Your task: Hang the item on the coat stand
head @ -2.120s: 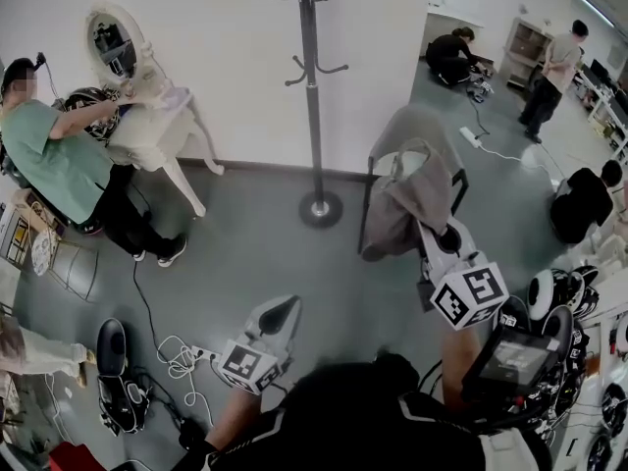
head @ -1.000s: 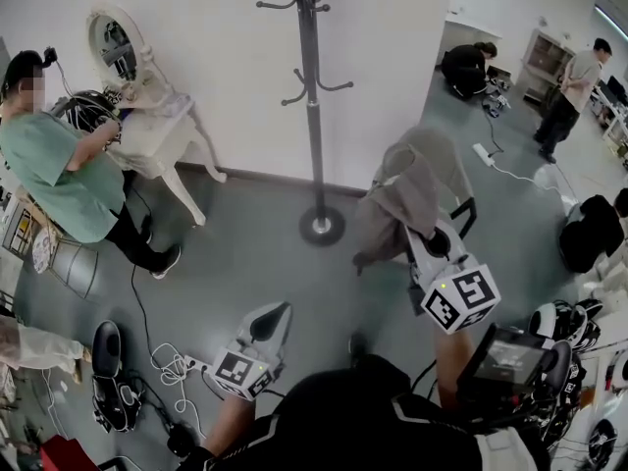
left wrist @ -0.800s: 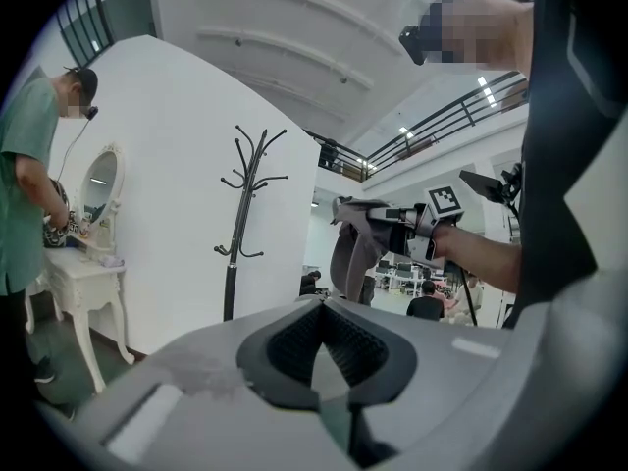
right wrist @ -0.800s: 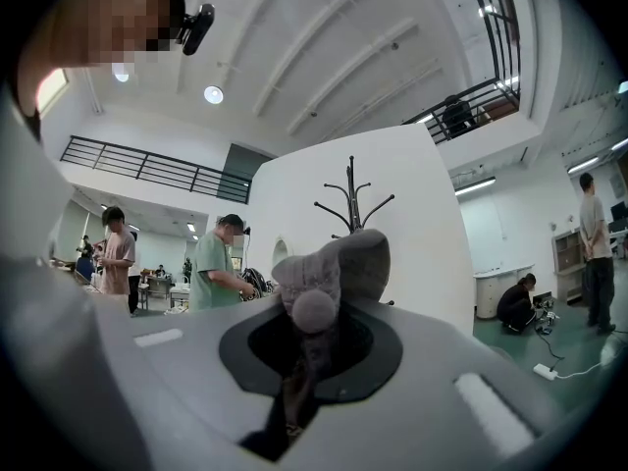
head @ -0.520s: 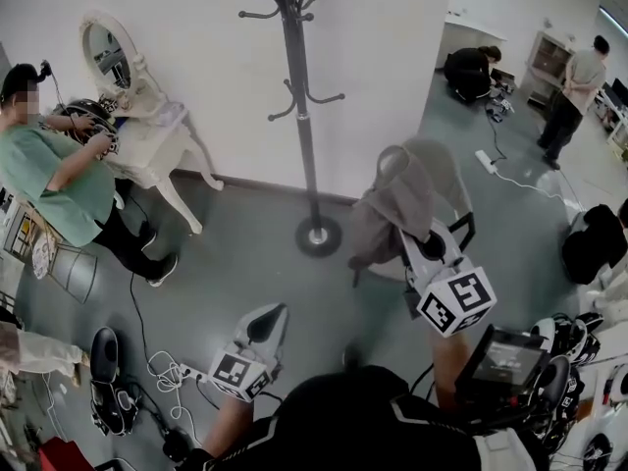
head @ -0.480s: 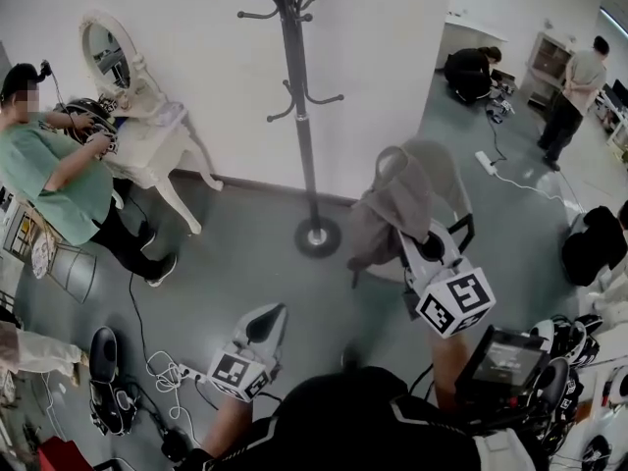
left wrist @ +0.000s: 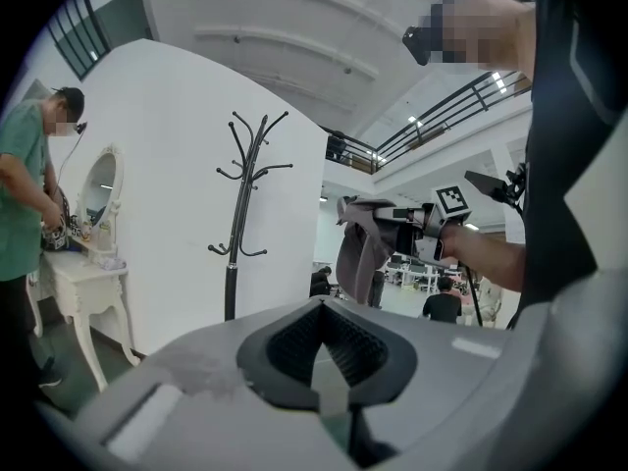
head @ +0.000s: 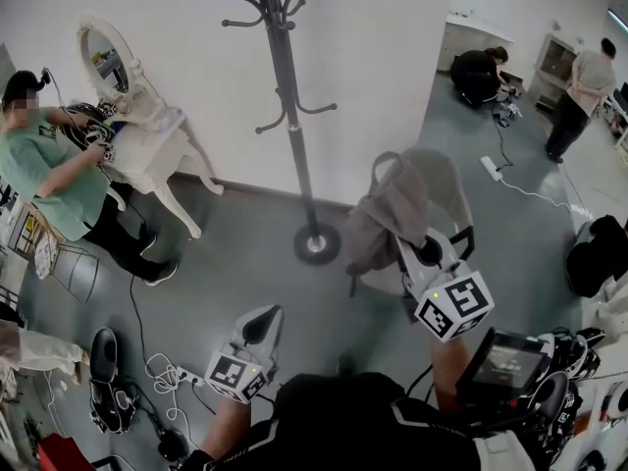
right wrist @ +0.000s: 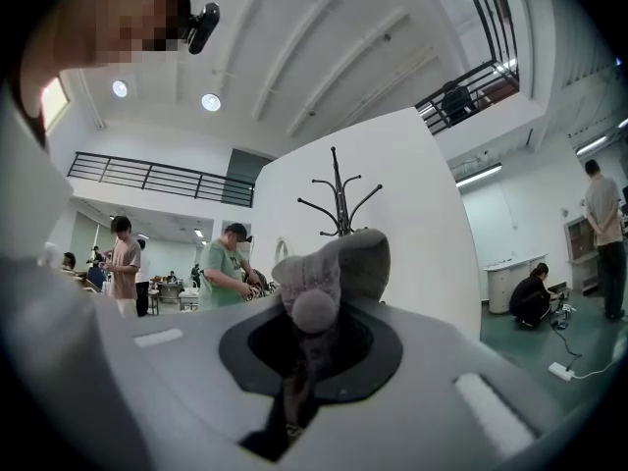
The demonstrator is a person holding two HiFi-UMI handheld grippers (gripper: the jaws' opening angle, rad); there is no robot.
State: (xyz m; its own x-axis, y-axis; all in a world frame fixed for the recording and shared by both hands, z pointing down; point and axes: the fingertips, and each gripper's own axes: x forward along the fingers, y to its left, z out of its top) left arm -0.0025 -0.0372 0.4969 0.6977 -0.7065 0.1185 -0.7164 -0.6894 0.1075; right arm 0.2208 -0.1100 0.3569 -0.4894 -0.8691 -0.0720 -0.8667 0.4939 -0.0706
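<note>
My right gripper (head: 420, 253) is clamped on the grey coat (head: 391, 212), which hangs from it near the stand (head: 290, 135), not touching. My left gripper (head: 259, 325) has its jaws together, empty.

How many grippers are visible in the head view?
2. Left gripper at lower left, empty; right gripper at lower right, claw shut on the grey garment. None hidden.

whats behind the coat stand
A plain white partition wall stands right behind the coat stand, running from the floor up past the top of the head view. Whatever lies beyond that wall, directly behind the stand, is covered by it.
</note>
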